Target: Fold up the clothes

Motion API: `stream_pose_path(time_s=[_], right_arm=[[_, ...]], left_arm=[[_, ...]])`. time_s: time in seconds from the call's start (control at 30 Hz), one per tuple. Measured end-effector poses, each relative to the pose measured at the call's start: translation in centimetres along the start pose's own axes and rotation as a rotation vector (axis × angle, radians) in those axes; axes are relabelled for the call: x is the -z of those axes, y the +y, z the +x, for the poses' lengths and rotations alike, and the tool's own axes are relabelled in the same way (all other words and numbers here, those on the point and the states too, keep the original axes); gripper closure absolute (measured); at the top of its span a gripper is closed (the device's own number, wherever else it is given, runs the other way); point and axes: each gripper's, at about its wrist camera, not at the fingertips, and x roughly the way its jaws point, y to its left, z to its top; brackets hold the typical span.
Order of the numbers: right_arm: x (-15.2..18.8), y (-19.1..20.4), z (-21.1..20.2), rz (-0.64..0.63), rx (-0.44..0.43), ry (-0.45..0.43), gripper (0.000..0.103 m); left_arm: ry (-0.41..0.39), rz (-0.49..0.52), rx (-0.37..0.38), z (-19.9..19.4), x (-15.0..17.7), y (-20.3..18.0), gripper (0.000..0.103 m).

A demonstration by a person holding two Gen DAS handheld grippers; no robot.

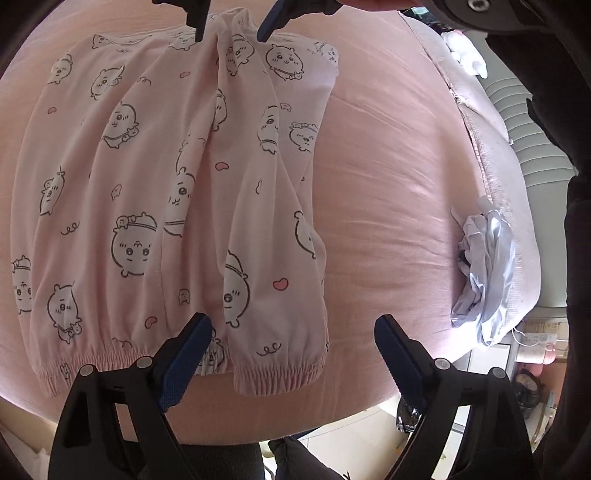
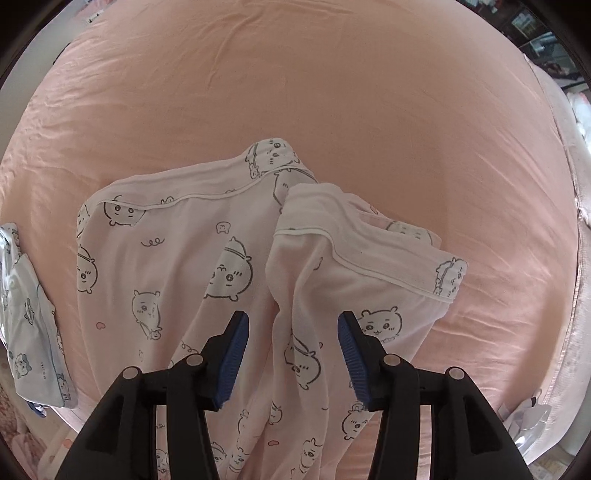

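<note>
Pink pyjama trousers [image 1: 147, 192] printed with cartoon animals lie lengthwise on the pink bedsheet [image 1: 388, 166], one leg folded over the other. Their elastic cuffs [image 1: 277, 376] lie by the near bed edge. My left gripper [image 1: 291, 325] hovers over the cuff end, open wide, with nothing pressed between its pads. My right gripper [image 1: 231, 29] stands at the waistband end. In the right wrist view the right gripper [image 2: 293, 317] is open, a raised ridge of the trousers [image 2: 306, 295] between its blue pads without being pinched. The white-piped waistband [image 2: 362, 254] lies rumpled beyond it.
A crumpled pale blue-white garment [image 1: 484, 277] sits at the bed's right edge; the right wrist view shows a blue printed garment [image 2: 33, 321] at its left border. The sheet [image 2: 295, 92] stretches beyond the waistband. Dark trouser legs of a person [image 1: 221, 461] stand at the bed's near edge.
</note>
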Motion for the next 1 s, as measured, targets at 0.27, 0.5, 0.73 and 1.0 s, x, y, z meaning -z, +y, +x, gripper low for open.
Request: stream_pose_path(time_s=[0.27,0.5,0.73,1.0], right_arm=[[0.1,-0.8,0.8,0.021,-0.041,0.011,0.053],[0.2,-1.9,1.4,0.049,-0.066,0.013,0.053],[0.4,-2.4,1.4,0.051,-0.080,-0.017,0.072],[1.2,-3.2,1.3,0.064,-0.065,-0.026,0.096]], left_arm=[[0.042,0.024,-0.059,1.8,0.0,-1.1,0.013],[0.051,-0.018,-0.062,2.8,-0.4,-0.6,0.013],[-0.005,-0.021,-0.034,1.9,-0.8,-0.3,0.027],[-0.027,-0.012,-0.046,1.4,-0.8,-0.6,0.044]])
